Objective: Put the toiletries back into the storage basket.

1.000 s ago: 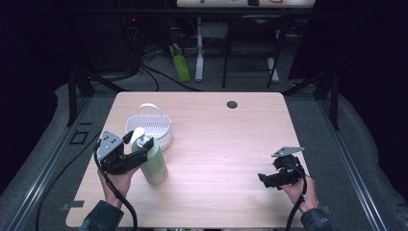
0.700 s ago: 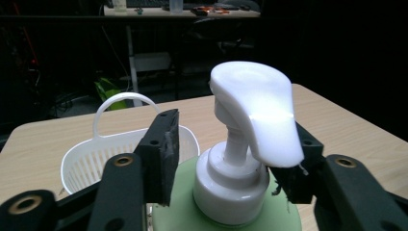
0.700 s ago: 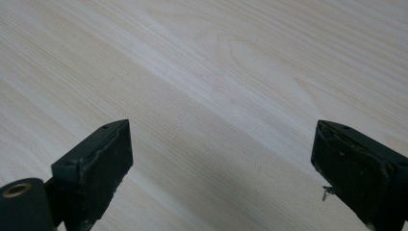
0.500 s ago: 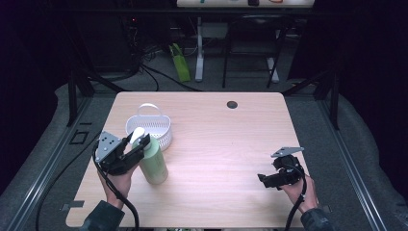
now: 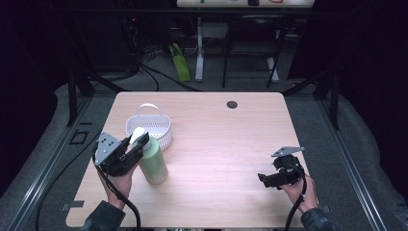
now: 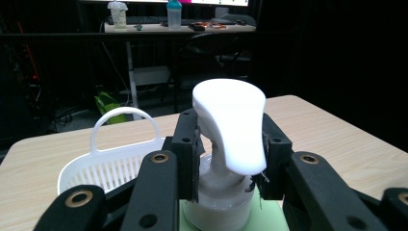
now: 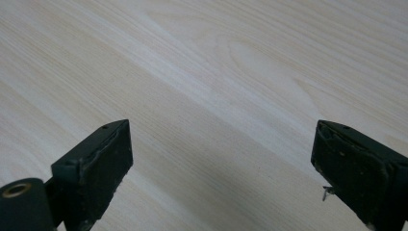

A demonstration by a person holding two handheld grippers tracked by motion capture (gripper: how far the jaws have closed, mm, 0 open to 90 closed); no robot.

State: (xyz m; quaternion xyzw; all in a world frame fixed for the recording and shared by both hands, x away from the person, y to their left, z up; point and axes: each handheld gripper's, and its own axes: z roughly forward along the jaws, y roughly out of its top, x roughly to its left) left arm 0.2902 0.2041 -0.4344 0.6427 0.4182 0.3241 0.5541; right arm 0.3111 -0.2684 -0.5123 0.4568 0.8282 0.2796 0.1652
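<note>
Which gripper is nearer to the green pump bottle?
Left. The left gripper is shut on the green pump bottle at its neck; the right gripper hovers far across the table, open.

The bottle [image 5: 153, 161] stands on the table [image 5: 226, 139] just in front of the basket [image 5: 156, 130], touching it — the table's round hole [image 5: 232, 104] lies well right of the basket, farther back.
</note>
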